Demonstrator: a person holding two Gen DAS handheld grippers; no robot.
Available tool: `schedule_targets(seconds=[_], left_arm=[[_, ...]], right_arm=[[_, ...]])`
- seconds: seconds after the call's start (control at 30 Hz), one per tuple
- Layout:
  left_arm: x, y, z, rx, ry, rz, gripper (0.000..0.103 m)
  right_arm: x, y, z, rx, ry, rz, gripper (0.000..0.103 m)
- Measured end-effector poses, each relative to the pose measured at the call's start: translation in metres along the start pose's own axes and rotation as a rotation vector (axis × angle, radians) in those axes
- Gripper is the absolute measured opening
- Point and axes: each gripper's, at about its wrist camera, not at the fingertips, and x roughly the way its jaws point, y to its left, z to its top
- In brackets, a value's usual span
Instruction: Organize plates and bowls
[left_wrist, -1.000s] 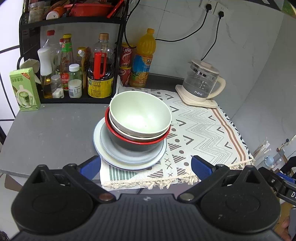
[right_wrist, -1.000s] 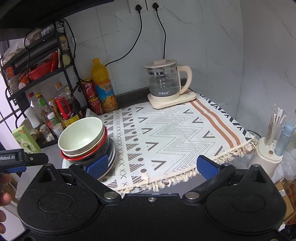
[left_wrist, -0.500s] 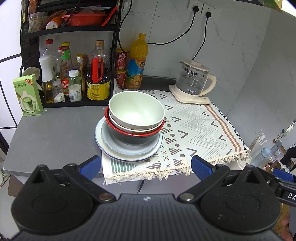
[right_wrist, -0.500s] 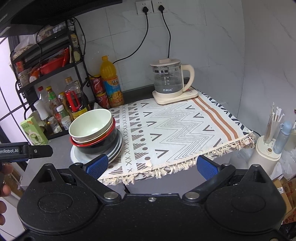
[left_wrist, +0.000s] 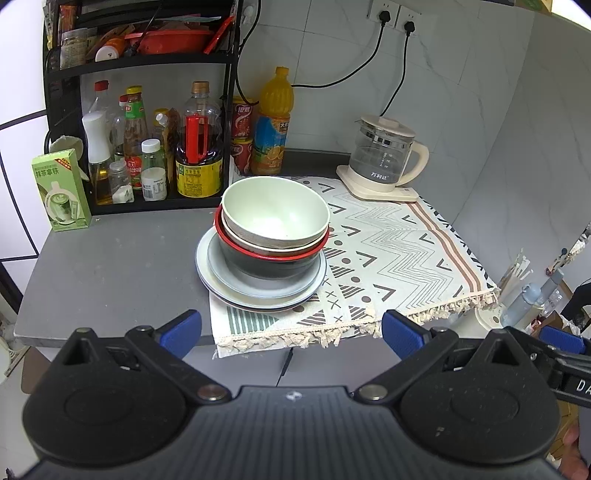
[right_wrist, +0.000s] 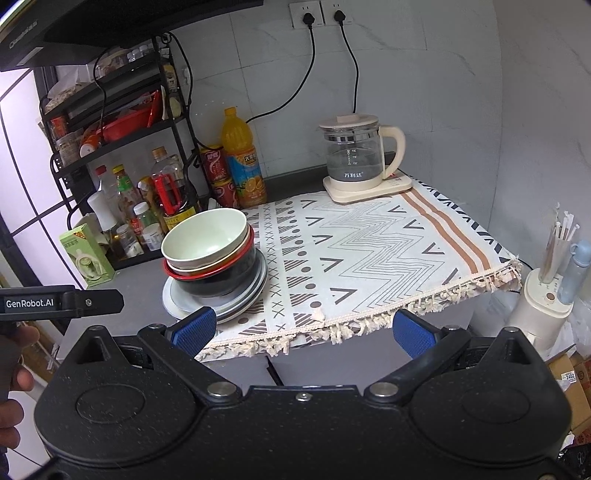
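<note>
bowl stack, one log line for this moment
left gripper open, empty | right gripper open, empty | bowls nested on plates | stack straddles cloth edge

Glass kettle on patterned cloth, orange bottle, condiment rack

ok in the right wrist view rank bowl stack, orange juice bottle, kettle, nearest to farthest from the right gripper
1. bowl stack, just ahead of the right gripper, to its left.
2. orange juice bottle, behind the stack by the wall.
3. kettle, back right; too close to the bottle to call.
</note>
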Motion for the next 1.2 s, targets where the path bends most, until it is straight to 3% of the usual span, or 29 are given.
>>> schedule_targets(seconds=[1.2], left_arm=[[0.01, -0.018, -0.005, 0.019, 0.013, 0.002, 0.102]], right_arm=[[0.0, -0.012, -0.008, 0.001, 0.033, -0.011, 0.103]])
